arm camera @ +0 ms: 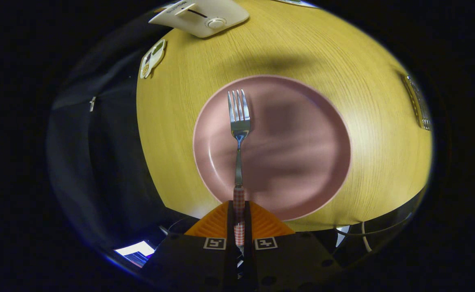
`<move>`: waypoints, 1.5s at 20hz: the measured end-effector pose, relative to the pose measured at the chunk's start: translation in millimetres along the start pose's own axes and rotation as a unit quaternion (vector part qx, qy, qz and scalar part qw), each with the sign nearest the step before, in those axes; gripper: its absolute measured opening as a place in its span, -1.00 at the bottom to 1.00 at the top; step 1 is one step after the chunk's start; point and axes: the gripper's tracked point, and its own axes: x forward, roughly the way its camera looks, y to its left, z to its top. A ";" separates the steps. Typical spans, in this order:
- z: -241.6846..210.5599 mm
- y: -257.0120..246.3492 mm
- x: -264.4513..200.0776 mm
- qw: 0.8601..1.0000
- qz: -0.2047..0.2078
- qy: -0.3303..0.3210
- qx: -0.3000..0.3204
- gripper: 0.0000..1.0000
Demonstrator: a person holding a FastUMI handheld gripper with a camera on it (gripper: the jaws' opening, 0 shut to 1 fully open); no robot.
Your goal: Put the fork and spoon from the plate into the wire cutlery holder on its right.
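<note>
Now, off to the left of the gripper (239,211), dark booth cloth (95,162) beyond the table edge, with a small card-like tag (152,59) lying at the table's far left corner. A bit farther on, a flat white device (200,16) with a round knob, far ahead and left of the fingers. Underneath it all, a yellow wooden table (302,52).

Straight ahead of the fingers, a round pink plate (302,162) resting on the table. Above the plate, a fork (238,134), pointing away from the gripper, prongs far out, shiny neck in the middle. Its handle, wrapped in red and white checks, squeezed between the two orange fingers (215,223). Fingers nearly closed, only the thin handle between them, both sides pressing on it. Can't tell if the fork's head touches the plate or hangs just over it.

Far off to the right of the gripper, at the table's right side, a bit of shiny wire cutlery holder (418,103), well apart from the plate and the fork.
</note>
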 end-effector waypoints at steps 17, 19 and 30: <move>50.9 -98.7 -223.6 0.983 -0.024 -0.066 -0.169 -0.79; 52.9 -117.7 -238.2 0.981 -0.040 -0.052 -0.180 -0.79; 59.4 -220.0 -280.4 0.944 -0.187 0.126 -0.242 -0.79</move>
